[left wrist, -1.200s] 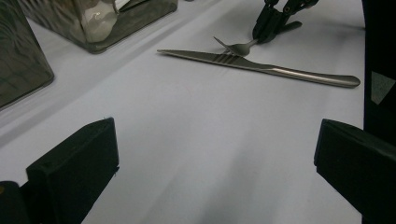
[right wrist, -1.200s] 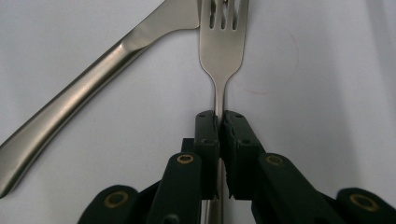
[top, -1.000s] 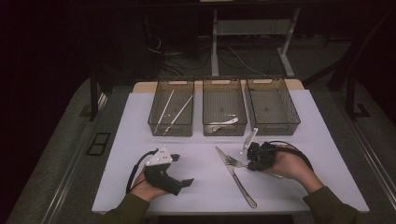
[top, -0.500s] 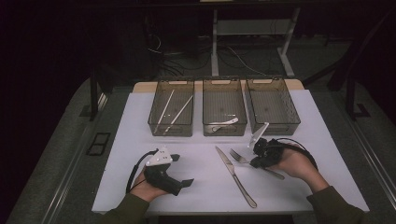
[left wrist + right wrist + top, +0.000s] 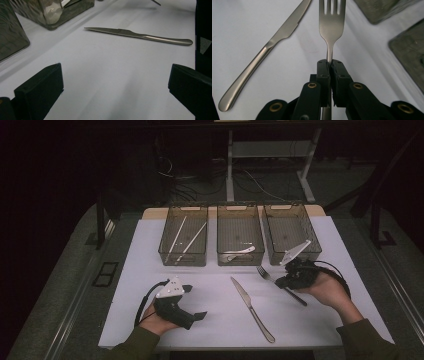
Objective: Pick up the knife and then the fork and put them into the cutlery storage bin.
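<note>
My right gripper [image 5: 284, 281] [image 5: 329, 65] is shut on the neck of a steel fork [image 5: 267, 274] [image 5: 332, 23]; the fork's tines point away from me, lifted a little off the white table cover [image 5: 215, 290]. A steel knife [image 5: 251, 308] [image 5: 140, 36] [image 5: 265, 48] lies on the cover between the two hands. My left gripper [image 5: 195, 316] rests at the front left with its jaws wide apart and only bare cover between the pads [image 5: 40, 87].
Three clear bins stand in a row at the back: the left bin [image 5: 183, 241] holds two chopsticks, the middle bin [image 5: 239, 240] holds a white spoon, the right bin [image 5: 291, 231] sits just beyond the fork. Dark floor, table legs and cables lie behind.
The right hand has moved right and up with the fork in its jaws, drawing it away from the knife. The left hand has stayed put.
</note>
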`<state>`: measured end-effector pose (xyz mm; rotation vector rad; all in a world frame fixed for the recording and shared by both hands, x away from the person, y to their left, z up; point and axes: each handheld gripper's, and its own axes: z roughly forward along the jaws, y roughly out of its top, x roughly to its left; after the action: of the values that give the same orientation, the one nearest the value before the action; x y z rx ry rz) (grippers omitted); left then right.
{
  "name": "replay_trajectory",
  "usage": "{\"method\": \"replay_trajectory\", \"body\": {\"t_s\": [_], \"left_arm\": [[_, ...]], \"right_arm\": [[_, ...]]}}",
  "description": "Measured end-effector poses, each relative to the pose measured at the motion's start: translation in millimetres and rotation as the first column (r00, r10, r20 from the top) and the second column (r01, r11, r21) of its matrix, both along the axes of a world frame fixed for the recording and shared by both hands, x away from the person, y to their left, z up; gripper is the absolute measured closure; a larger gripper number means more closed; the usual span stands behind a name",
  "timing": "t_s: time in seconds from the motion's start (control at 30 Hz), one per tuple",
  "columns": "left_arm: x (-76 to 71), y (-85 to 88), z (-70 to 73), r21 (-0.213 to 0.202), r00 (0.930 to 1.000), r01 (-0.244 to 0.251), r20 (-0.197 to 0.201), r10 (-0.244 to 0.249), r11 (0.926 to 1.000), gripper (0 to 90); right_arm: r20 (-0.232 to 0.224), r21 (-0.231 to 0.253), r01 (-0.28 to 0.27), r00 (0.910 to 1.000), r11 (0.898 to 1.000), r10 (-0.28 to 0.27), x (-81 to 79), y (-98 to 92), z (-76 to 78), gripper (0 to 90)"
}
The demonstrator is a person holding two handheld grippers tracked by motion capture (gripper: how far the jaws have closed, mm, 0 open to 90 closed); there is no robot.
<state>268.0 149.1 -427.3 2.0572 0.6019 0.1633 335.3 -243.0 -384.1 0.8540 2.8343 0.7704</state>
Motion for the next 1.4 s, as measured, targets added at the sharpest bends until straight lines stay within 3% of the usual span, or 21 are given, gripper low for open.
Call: {"method": "replay_trajectory", "body": {"t_s": [0.47,0.83,1.13,1.4], "left_arm": [[5.2,4.3,-1.3,-0.024,0.9998,0.008,0.020,-0.007,0.9997,0.0],[7.7,6.0,-4.2,-0.011,0.9997,0.005,0.023,-0.005,0.9999,0.0],[8.8,7.1,-5.1,-0.012,0.9997,-0.001,0.024,0.001,0.9999,0.0],[8.7,6.5,-5.3,-0.008,0.9997,-0.001,0.023,0.001,1.0000,0.0]], "right_arm": [[0.033,0.078,0.098,0.9944,0.992,-0.101,6.2,-25.3,14.7,85.0],[0.068,0.113,0.146,0.9858,0.983,-0.154,15.6,-37.7,27.8,85.0],[0.115,0.136,0.181,0.9736,0.974,-0.197,31.9,-42.2,54.6,85.0],[0.144,0.153,0.217,0.9604,0.964,-0.239,55.9,-44.1,74.6,85.0]]}}
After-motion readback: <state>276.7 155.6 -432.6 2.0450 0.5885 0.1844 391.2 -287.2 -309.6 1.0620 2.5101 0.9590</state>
